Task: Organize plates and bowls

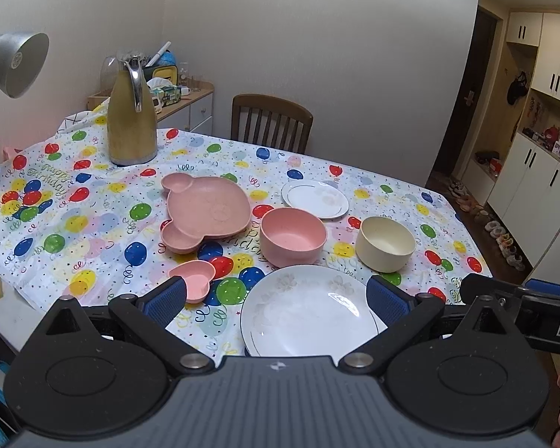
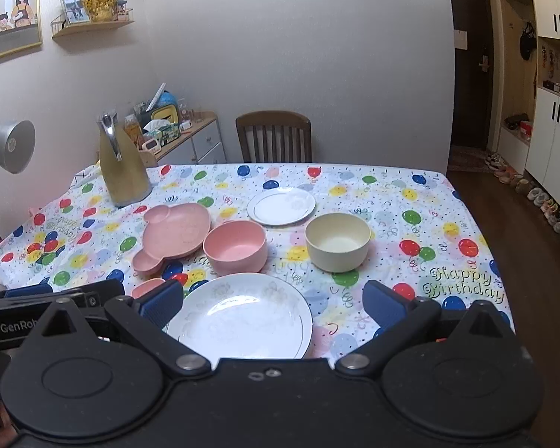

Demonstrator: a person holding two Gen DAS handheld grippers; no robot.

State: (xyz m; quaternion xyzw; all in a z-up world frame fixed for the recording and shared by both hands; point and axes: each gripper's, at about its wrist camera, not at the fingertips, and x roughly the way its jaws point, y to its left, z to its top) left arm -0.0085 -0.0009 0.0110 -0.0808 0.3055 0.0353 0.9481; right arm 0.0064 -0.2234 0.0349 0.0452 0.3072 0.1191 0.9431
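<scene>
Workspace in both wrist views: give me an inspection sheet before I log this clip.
Surface: table under a balloon-print tablecloth.
Job's things: large white plate nearest; pink bowl and cream bowl behind it; small white plate farther back; pink bear-shaped plate at left; small pink heart dish. All apart, nothing stacked.
Clutter: gold jug, far left.
Grippers: left gripper and right gripper both open, empty, above the table's near edge.
Cables: nothing seen.
Surroundings: wooden chair, desk lamp, side cabinet, shoes by the cupboards.
</scene>
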